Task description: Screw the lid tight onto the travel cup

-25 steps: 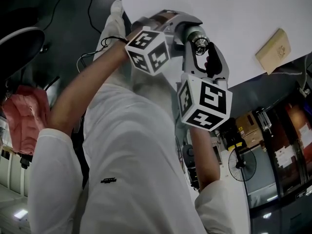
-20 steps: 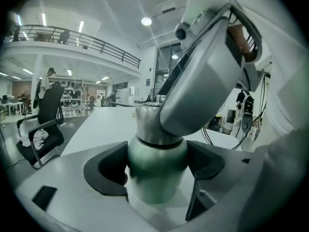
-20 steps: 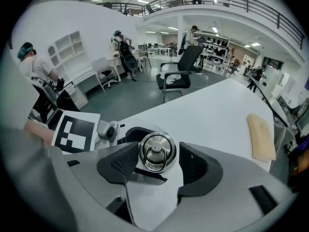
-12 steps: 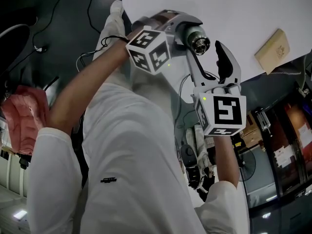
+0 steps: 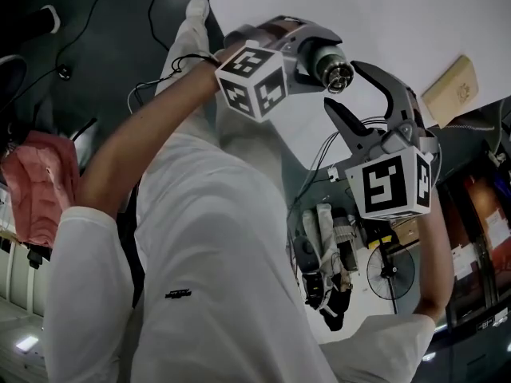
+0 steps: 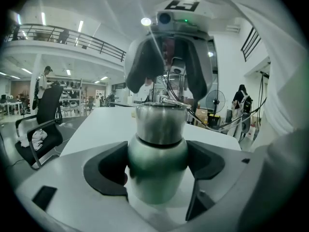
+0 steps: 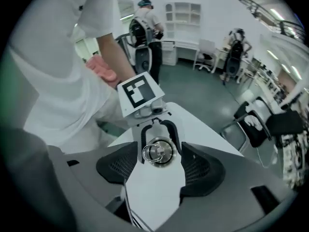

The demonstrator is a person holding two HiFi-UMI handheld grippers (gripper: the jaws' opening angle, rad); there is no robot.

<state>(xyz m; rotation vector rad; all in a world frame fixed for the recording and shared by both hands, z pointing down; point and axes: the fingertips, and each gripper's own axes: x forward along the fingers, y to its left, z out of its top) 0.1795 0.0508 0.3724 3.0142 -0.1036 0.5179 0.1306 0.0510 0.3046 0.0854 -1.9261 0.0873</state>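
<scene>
While held above the table (image 5: 415,22), cup (image 5: 321,54): steel, clamped in left gripper (image 6: 158,170).
Lid (image 7: 158,151): seated on cup.
Right gripper (image 5: 342,84): jaws have just been opening, now wide apart, flanking Lid without touching.

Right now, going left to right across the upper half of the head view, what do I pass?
Pink cloth → left marker cube → cup → tan box.
</scene>
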